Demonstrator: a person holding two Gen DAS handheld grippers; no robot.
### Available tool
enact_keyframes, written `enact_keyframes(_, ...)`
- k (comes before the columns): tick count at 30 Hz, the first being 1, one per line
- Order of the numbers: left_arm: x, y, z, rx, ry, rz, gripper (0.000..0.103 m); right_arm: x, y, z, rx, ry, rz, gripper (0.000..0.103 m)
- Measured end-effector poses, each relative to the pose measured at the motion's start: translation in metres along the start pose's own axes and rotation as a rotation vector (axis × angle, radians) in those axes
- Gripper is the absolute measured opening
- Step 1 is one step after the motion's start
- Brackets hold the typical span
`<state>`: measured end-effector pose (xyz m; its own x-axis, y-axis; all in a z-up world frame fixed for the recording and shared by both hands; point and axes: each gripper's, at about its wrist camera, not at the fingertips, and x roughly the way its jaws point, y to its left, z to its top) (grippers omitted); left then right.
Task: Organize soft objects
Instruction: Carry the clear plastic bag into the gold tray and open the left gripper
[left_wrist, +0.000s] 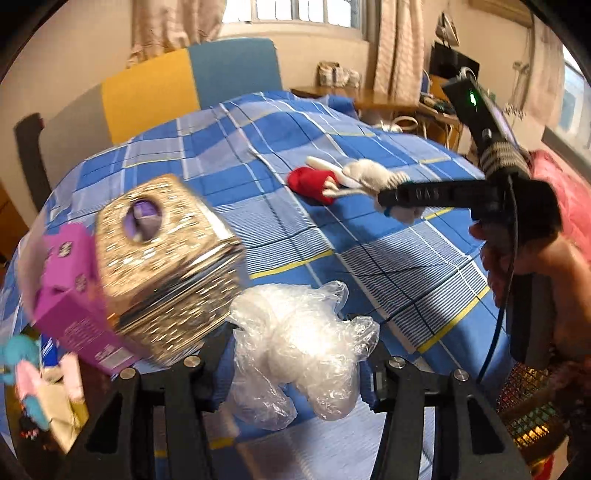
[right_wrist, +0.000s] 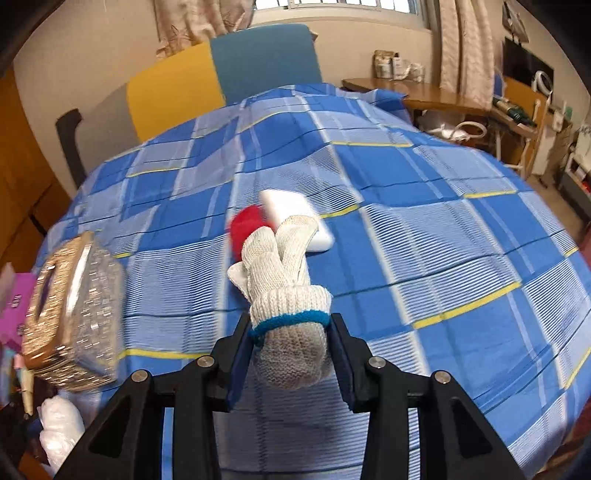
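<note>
A crumpled clear plastic bag (left_wrist: 295, 354) hangs between the fingers of my left gripper (left_wrist: 295, 332), which is shut on it above the blue checked bedspread (left_wrist: 369, 258). My right gripper (right_wrist: 290, 321) is shut on the blue-banded cuff of a white knit glove (right_wrist: 280, 258), whose fingers point away over the bed. In the left wrist view, the right gripper (left_wrist: 384, 199) and the glove (left_wrist: 369, 171) show at the right. A red soft thing (right_wrist: 245, 221) and a flat white object (right_wrist: 295, 210) lie on the bed just beyond the glove.
A glittery gold tissue box (left_wrist: 166, 258) and a purple carton (left_wrist: 70, 295) stand at the bed's left edge, with small toys (left_wrist: 22, 365) below them. A yellow and blue headboard (right_wrist: 221, 74) is at the far end. A desk (right_wrist: 424, 92) and a pink quilt (left_wrist: 565, 192) lie to the right.
</note>
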<state>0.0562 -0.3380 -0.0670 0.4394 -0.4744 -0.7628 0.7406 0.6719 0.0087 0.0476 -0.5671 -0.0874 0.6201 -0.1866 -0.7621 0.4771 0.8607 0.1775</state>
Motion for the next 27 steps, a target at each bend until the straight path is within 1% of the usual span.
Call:
enact_keyframes(2, -0.011, 0.013, -0.008, -0.037, -0.009, -0.007, 0.055, -0.002, 0.007, -0.004, -0.019, 0.000, 0.007, 0.040)
enact_keyframes(4, -0.017, 0.027, -0.016, -0.073, -0.014, -0.007, 0.055, -0.002, 0.013, -0.008, -0.055, 0.006, -0.015, 0.040)
enact_keyframes(9, -0.040, 0.072, -0.041, -0.183, -0.026, 0.008, 0.055, 0.003, 0.018, -0.009, -0.086, 0.016, -0.025, 0.040)
enact_keyframes(12, -0.055, 0.105, -0.057, -0.259, -0.042, 0.032, 0.055, 0.005, 0.019, -0.011, -0.099, 0.021, -0.038, 0.040)
enact_keyframes(16, -0.075, 0.140, -0.071, -0.336, -0.067, 0.050, 0.055, 0.007, 0.019, -0.012, -0.101, 0.024, -0.044, 0.040)
enact_keyframes(20, -0.087, 0.174, -0.086, -0.381, -0.075, 0.113, 0.055, 0.005, 0.019, -0.011, -0.101, 0.010, -0.046, 0.040)
enact_keyframes(24, -0.089, 0.208, -0.109, -0.427, -0.047, 0.163, 0.055, 0.000, 0.016, -0.010, -0.078, -0.013, -0.033, 0.040)
enact_keyframes(27, -0.083, 0.231, -0.126, -0.459, 0.003, 0.188, 0.056, -0.006, 0.013, -0.007, -0.057, -0.047, -0.014, 0.040)
